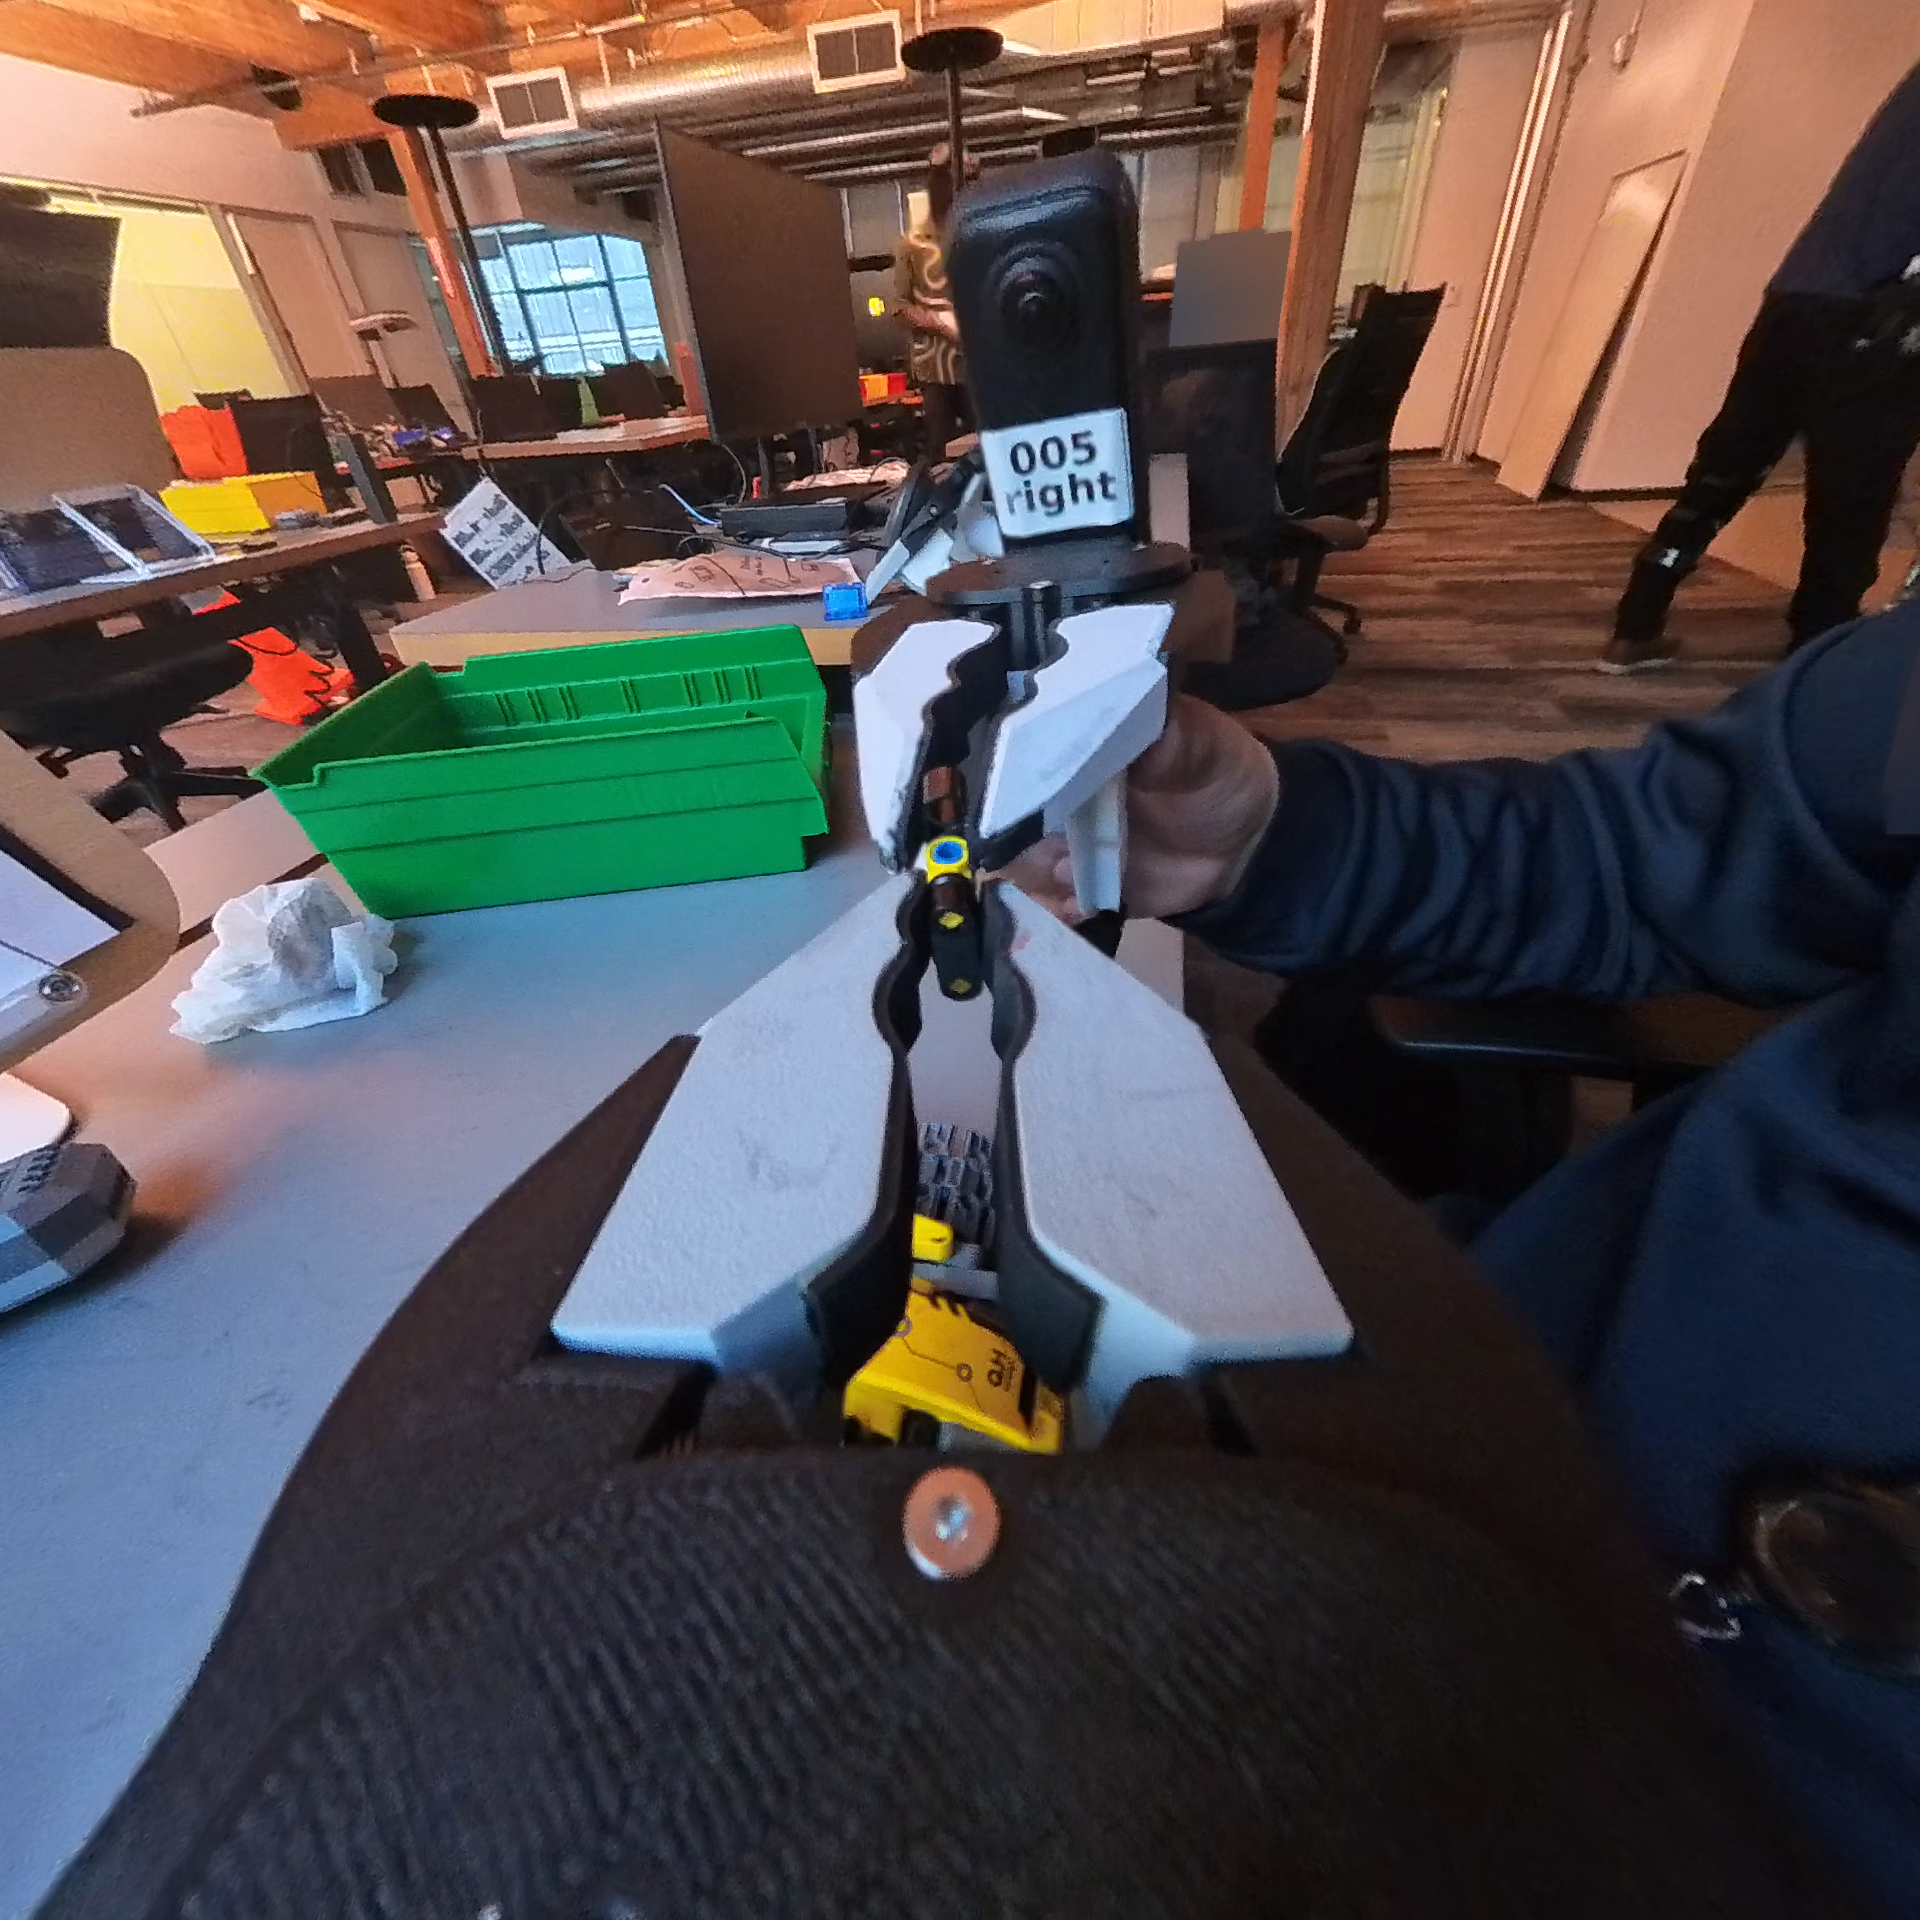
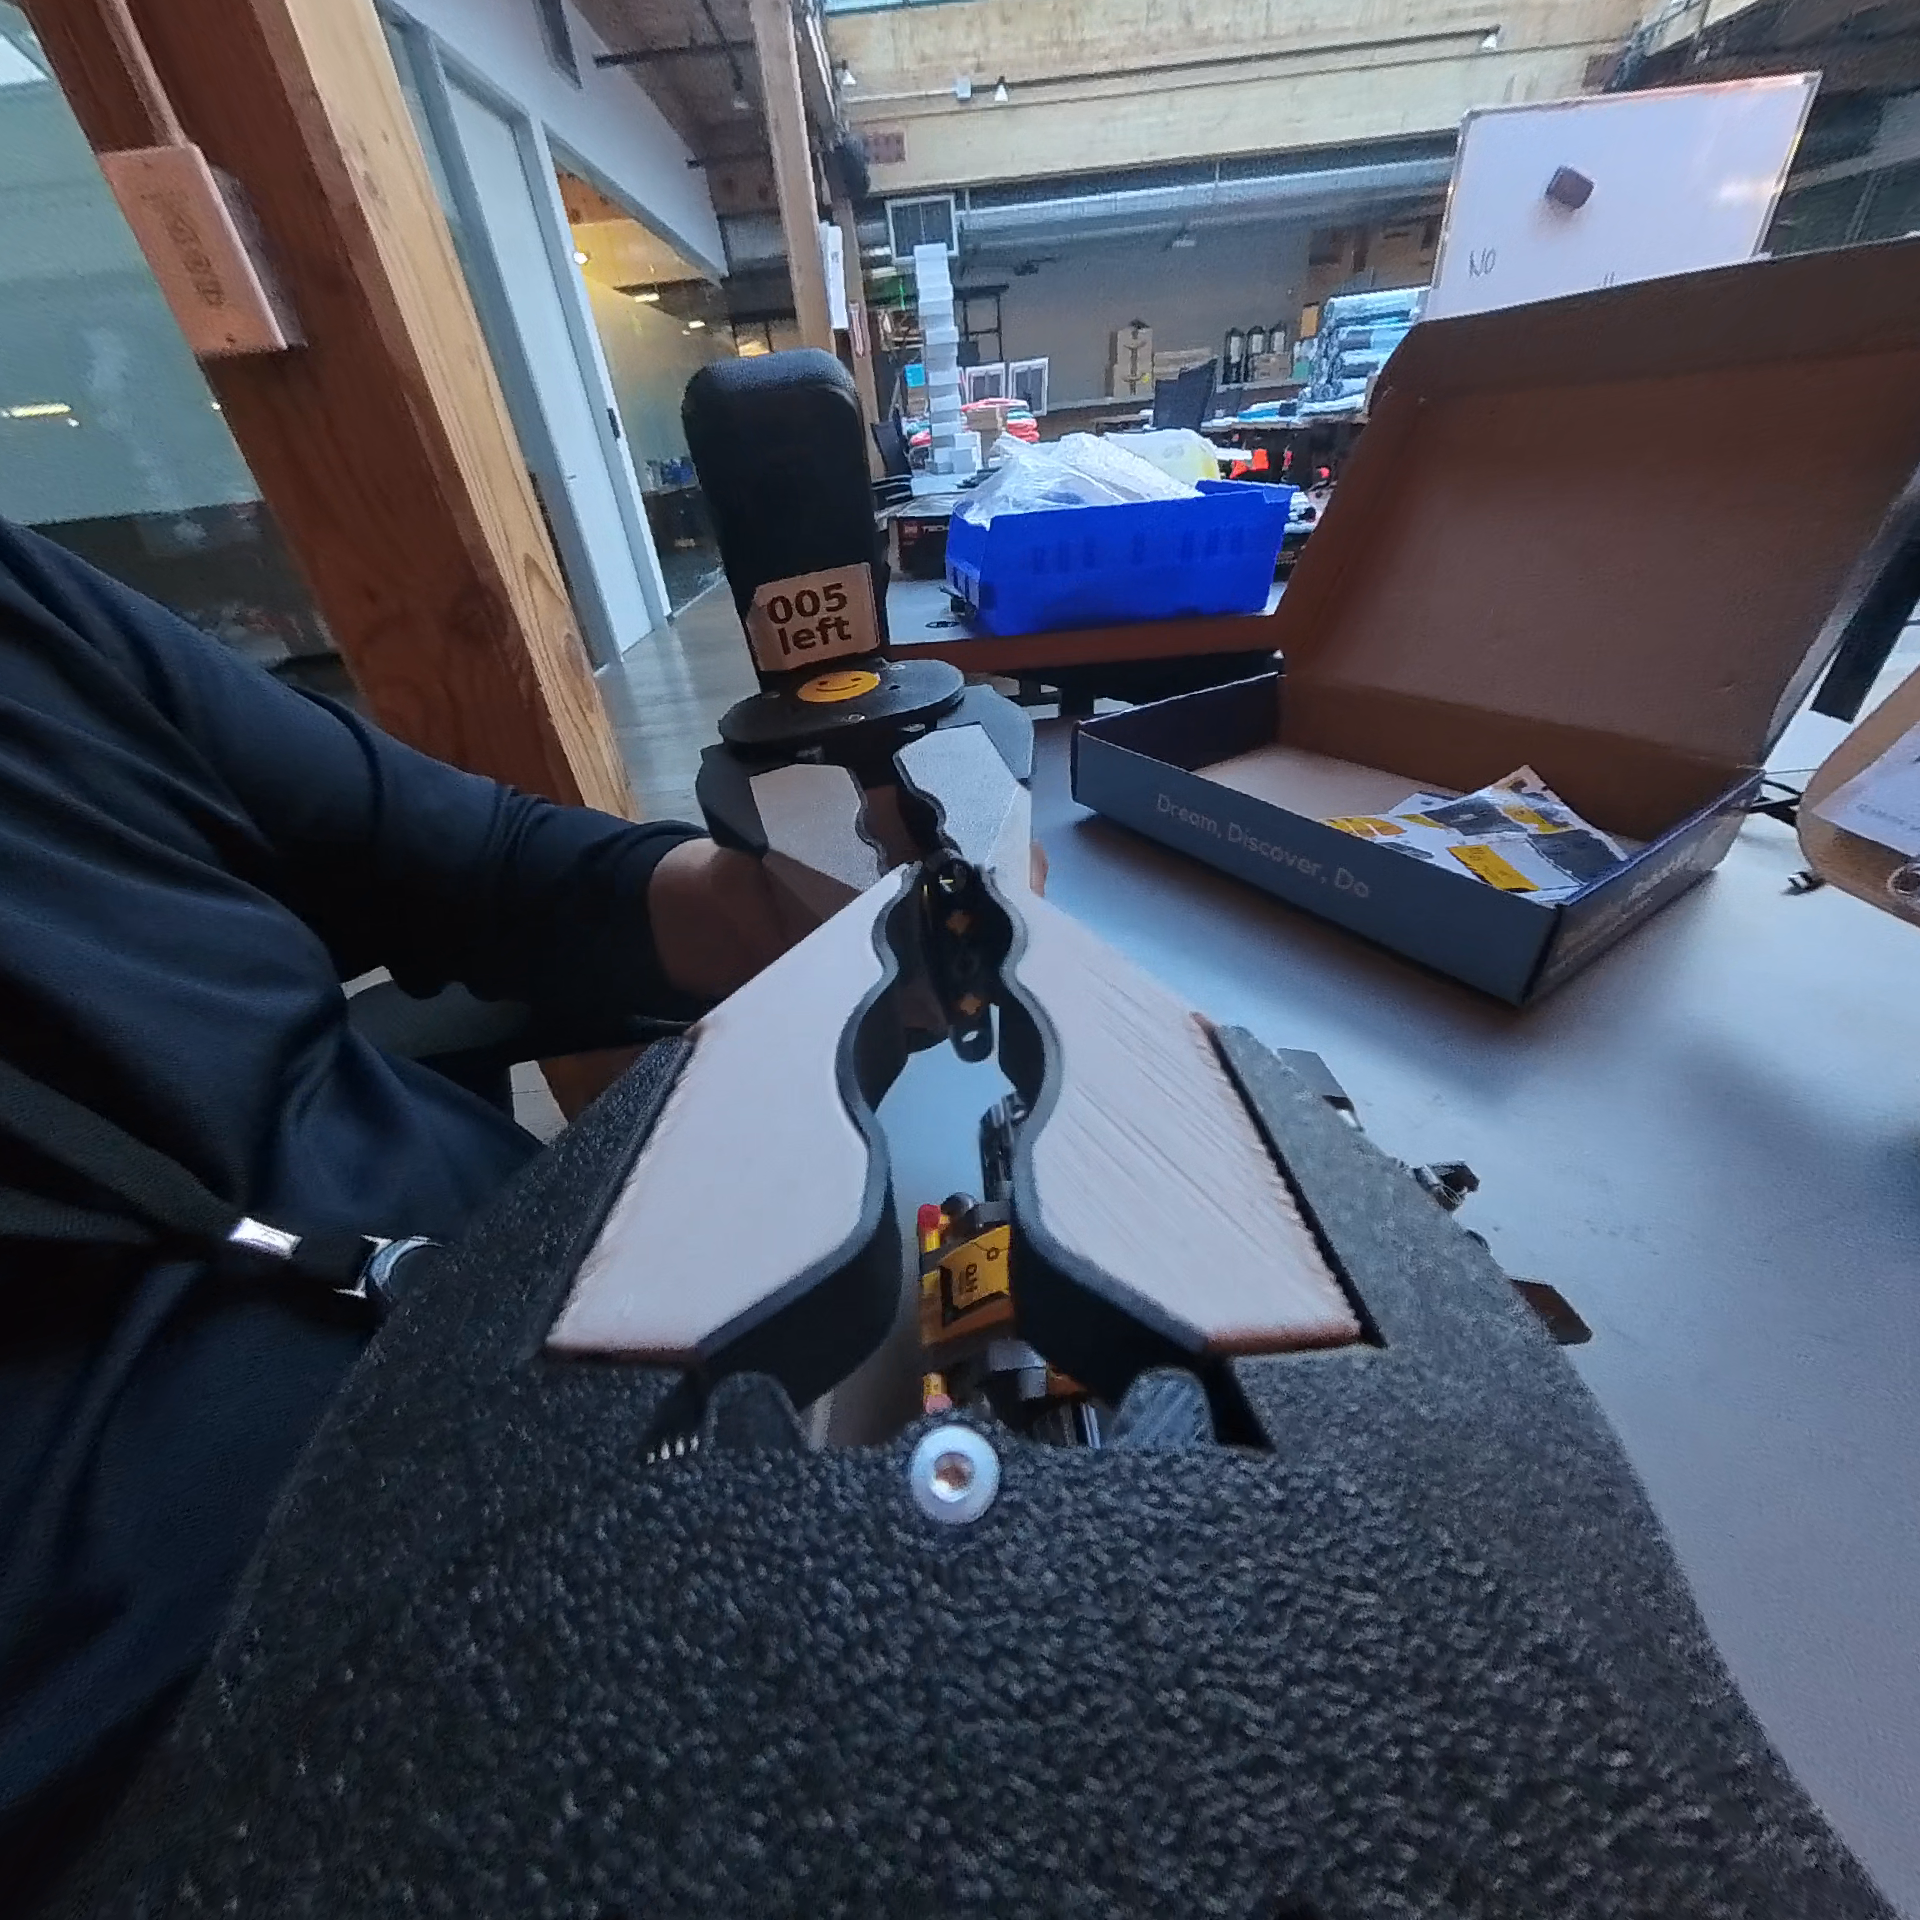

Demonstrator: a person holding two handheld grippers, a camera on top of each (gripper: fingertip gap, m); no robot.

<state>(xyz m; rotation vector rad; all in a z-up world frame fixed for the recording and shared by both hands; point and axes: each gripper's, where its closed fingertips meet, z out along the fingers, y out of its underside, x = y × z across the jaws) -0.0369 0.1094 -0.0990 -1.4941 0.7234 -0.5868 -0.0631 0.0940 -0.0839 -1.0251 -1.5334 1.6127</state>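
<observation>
As both pairs of tongs meet tip to tip above the worktop (image 1: 208, 1299), they close on the same small part, a black beam (image 1: 956, 940) with yellow studs along its side. The left tongs (image 1: 954, 902) are drawn narrow and pinch the beam's lower stretch, whose free end hangs just below the tips. The right tongs (image 1: 945, 847) face them from the far side, also narrow, and clamp the beam's upper stretch. A yellow-and-blue pin end (image 1: 945, 854) shows at that end of the beam, right where the 2 pairs of tips meet. Whether this pin is fully seated in the beam cannot be told. The right wrist view confirms the grip, with the beam upright between that gripper's dark pads.

Directly below the beam, seen through the gap in the left tongs, lies a yellow and grey toothed build (image 1: 956, 1371), apart from the beam.

A hand (image 1: 1195, 810) in a dark sleeve holds the right gripper just beyond the beam. Left of the beam and farther back sit 2 nested green bins (image 1: 540, 769), and a crumpled white tissue (image 1: 281, 956) lies nearer. In the right wrist view, an open cardboard box (image 2: 1299, 862) holding printed packets (image 2: 1475, 831) stands right of the beam. A blue bin (image 2: 1112, 571) sits well behind the beam on another worktop.
</observation>
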